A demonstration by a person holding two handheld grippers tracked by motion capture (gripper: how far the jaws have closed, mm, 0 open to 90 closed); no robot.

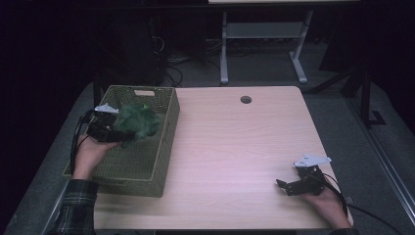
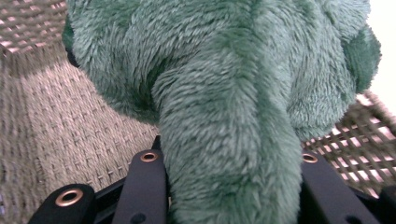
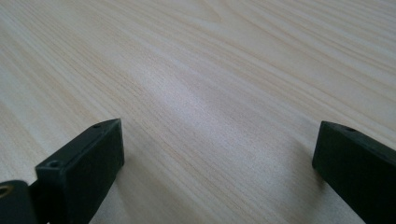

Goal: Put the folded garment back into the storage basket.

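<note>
**Green plush toy held over the basket**

From the high view we see the left gripper point(image 1: 115, 132) over the woven basket point(image 1: 147, 166) at the table's left edge, clamped on a green plush toy point(image 1: 138, 121) that hangs above the basket's inside. Our right gripper point(image 1: 286, 186) sits near the table's point(image 1: 235, 147) front right corner, well apart from the basket, its jaws spread with nothing between them.

In the left gripper view, we find the plush toy point(image 2: 224, 107) close up: a thick limb of green fur runs down between the two black jaws, which press it from both sides. Behind it lies the basket's point(image 2: 56, 121) woven wall and floor.

In the right gripper view, our jaws stand wide apart just above the pale wooden table point(image 3: 210, 70), holding and touching nothing.
</note>
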